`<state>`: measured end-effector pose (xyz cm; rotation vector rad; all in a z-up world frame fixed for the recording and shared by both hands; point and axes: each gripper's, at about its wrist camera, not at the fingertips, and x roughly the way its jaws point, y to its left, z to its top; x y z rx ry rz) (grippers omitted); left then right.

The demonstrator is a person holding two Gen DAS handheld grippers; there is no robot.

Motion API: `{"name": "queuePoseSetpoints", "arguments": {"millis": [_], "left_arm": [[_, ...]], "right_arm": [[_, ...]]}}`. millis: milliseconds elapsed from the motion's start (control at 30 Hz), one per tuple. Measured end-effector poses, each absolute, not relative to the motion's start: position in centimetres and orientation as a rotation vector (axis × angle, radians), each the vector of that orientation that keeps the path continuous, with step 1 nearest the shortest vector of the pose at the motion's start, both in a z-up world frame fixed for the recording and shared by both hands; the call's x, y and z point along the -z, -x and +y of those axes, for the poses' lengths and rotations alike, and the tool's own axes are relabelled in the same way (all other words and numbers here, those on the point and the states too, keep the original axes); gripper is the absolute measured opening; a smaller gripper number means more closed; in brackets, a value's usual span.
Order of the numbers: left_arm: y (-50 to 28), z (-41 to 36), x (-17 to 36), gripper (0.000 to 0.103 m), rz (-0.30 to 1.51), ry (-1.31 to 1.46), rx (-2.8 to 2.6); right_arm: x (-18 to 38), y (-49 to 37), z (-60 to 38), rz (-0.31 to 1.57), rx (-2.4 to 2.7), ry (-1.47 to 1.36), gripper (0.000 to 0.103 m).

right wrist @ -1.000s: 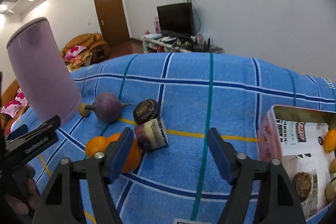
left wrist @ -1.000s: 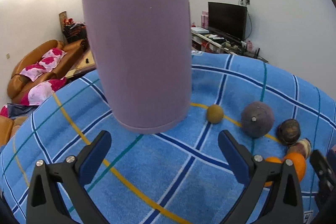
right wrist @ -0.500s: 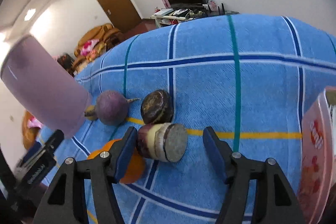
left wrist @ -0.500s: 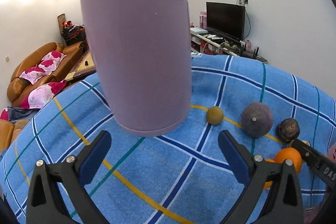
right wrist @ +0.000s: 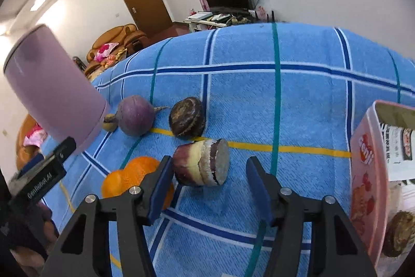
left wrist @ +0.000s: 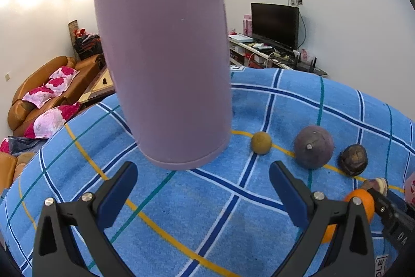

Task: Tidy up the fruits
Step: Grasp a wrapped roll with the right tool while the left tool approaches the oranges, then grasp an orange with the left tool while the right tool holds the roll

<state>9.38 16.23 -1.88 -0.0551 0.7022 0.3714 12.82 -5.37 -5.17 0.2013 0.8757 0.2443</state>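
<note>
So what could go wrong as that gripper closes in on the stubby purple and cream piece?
The right gripper is closing with the cut piece between its open jaws but nearer the left one, so it might get pushed or roll. The oranges sit right beside that jaw and could be nudged. The pink box stands close on the other side.

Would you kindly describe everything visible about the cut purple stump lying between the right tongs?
The cut stump is short and round, banded purple, cream and dark brown, with a flat greyish cut face turned to the right. It lies on its side on the blue checked cloth, close to the oranges. The right tongs are closing around it; neither pad visibly presses it yet.
</note>
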Motion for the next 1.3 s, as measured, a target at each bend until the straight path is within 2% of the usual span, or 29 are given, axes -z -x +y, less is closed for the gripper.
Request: {"name": "queuePoseSetpoints", "arguments": {"millis": [167, 433, 633, 733, 967, 1033, 1100, 1300], "left_arm": [[-9.3, 15.7, 1.7, 0.103, 0.694, 0.043, -0.344], [-9.4, 14.9, 1.7, 0.103, 0.691, 0.016, -0.312], [-9.3, 14.9, 1.5, 0.103, 0.684, 0.002, -0.303], [-9.1, 14.3, 1.3, 0.103, 0.666, -0.051, -0.302], [-8.9, 13.1, 1.0, 0.103, 0.655, -0.137, -0.2], [-8.9, 12.9, 1.0, 0.103, 0.662, -0.144, -0.172], [-8.9, 12.9, 0.9, 0.103, 0.67, -0.14, -0.142], [-8.7, 13.0, 0.8, 0.099, 0.689, -0.064, 0.0]], "right_arm": [[5.7, -13.7, -6.2, 0.892, -0.294, -0.284, 0.06], [5.5, -15.3, -5.6, 0.896, -0.244, -0.224, 0.06], [4.7, -12.5, -4.6, 0.833, -0.161, -0.088, 0.048], [4.3, -12.0, -3.7, 0.822, -0.126, -0.009, 0.048], [5.2, -13.5, -4.8, 0.904, -0.183, -0.084, 0.048], [4.8, -13.4, -4.6, 0.9, -0.194, -0.072, 0.041], [4.5, -13.1, -4.4, 0.894, -0.204, -0.061, 0.04], [1.9, -9.2, -5.8, 0.721, -0.182, -0.108, 0.04]]}}
